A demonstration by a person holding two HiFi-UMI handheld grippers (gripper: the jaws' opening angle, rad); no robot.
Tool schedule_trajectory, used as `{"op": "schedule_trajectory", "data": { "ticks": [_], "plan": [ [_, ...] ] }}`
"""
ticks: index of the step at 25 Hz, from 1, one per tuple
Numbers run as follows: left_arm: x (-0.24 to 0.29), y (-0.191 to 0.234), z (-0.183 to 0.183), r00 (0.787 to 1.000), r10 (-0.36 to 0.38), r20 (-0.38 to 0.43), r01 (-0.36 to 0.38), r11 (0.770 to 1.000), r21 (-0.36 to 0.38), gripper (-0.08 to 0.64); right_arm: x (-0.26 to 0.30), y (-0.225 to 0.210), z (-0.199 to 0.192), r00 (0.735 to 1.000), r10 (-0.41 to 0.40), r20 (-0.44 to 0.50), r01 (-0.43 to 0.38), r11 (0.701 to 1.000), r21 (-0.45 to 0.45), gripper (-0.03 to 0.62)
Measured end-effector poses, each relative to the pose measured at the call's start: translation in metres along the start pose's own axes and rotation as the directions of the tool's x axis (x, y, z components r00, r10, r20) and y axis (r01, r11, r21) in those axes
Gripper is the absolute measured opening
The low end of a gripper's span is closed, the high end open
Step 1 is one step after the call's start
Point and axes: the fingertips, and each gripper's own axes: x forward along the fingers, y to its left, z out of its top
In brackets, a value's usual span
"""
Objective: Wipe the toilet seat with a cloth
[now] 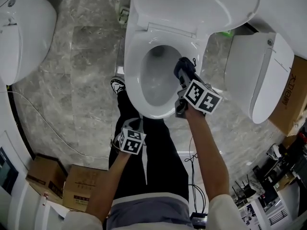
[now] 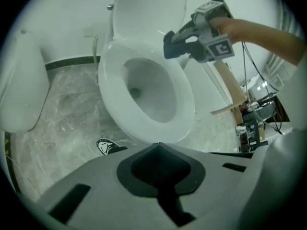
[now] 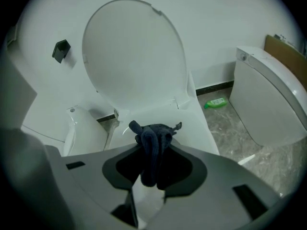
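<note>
**Status: cloth clamped in right gripper at the seat's right side**

1. Right gripper point(image 1: 183, 71): the jaws pinch a dark blue cloth point(image 3: 152, 139). The cloth is bunched between the two jaws, and a crumpled end sticks out past the tips. In the head view the gripper tip sits over the right side of the toilet seat point(image 1: 132, 66), at the inner edge of the opening. No view confirms whether the cloth touches the seat.

2. Left gripper point(image 2: 158, 146): the jaws are pressed together with nothing between them. The head view places it low, near the person's left leg and just in front of the seat's front edge. It is well apart from the right gripper and points toward the bowl.

3. Toilet: the seat is down and the lid point(image 3: 134, 56) stands raised against the white wall behind.

4. Surroundings:
   - A second white toilet point(image 1: 259, 75) stands to the right.
   - A green bottle point(image 3: 216, 102) lies on the grey marble floor point(image 1: 81, 71) between the two toilets, by the wall.
   - A black-and-white shoe point(image 1: 117, 84) rests on the floor beside the bowl's left front.
   - Cardboard boxes point(image 1: 79, 181) stand at lower left.
</note>
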Motion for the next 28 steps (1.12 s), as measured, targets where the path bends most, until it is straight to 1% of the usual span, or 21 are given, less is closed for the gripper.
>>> {"op": "schedule_trajectory", "data": {
  "ticks": [2,3,4,5,6,9,11,14,17,19,22,24,26,28],
  "plan": [
    [-0.016,0.014,0.003,0.999,0.015,0.041,-0.01,0.994,-0.107,0.011,0.014,-0.002,0.002,1.0,-0.024,-0.001,0.024,1.0,-0.003,0.112],
    [-0.023,0.021,0.003,0.998,0.024,0.058,-0.014,0.986,-0.166,0.011,0.021,-0.004,0.003,0.999,-0.039,-0.002,0.039,0.999,-0.016,0.112],
    [-0.03,0.027,0.004,0.997,0.032,0.074,-0.015,0.977,-0.211,0.011,0.027,-0.006,0.005,0.998,-0.057,-0.001,0.057,0.998,-0.032,0.112],
    [-0.037,0.032,0.004,0.995,0.038,0.089,-0.016,0.972,-0.236,0.011,0.032,-0.008,0.007,0.997,-0.075,0.003,0.075,0.996,-0.042,0.112],
    [-0.044,0.035,0.005,0.994,0.045,0.102,-0.019,0.97,-0.241,0.011,0.036,-0.01,0.009,0.996,-0.091,0.007,0.091,0.995,-0.043,0.112],
    [-0.063,0.04,0.01,0.988,0.063,0.14,-0.031,0.976,-0.217,0.011,0.049,-0.011,0.018,0.992,-0.125,0.032,0.126,0.992,-0.027,0.11],
    [-0.074,0.043,0.015,0.982,0.078,0.172,-0.037,0.973,-0.227,0.011,0.056,-0.01,0.025,0.987,-0.149,0.052,0.15,0.988,-0.026,0.109],
    [-0.092,0.048,0.021,0.966,0.113,0.231,-0.05,0.963,-0.263,0.011,0.069,-0.008,0.033,0.98,-0.186,0.069,0.189,0.982,-0.027,0.109],
    [-0.109,0.05,0.025,0.95,0.13,0.285,-0.05,0.961,-0.271,0.011,0.079,-0.005,0.038,0.973,-0.216,0.081,0.22,0.975,-0.038,0.109],
    [-0.118,0.052,0.027,0.94,0.127,0.316,-0.042,0.964,-0.262,0.011,0.087,0.001,0.04,0.973,-0.215,0.082,0.218,0.975,-0.033,0.109],
    [-0.127,0.061,0.034,0.928,0.124,0.352,-0.043,0.973,-0.228,0.011,0.098,0.013,0.042,0.976,-0.204,0.079,0.207,0.978,-0.032,0.109],
    [-0.133,0.071,0.04,0.921,0.13,0.368,-0.046,0.973,-0.228,0.011,0.1,0.019,0.042,0.976,-0.202,0.076,0.205,0.978,-0.04,0.109],
    [-0.139,0.079,0.047,0.915,0.139,0.379,-0.052,0.971,-0.233,0.011,0.102,0.026,0.04,0.979,-0.193,0.073,0.197,0.979,-0.059,0.109],
    [-0.144,0.085,0.054,0.911,0.151,0.385,-0.074,0.975,-0.208,0.011,0.104,0.034,0.038,0.981,-0.182,0.068,0.188,0.978,-0.089,0.109]
  ]
}}
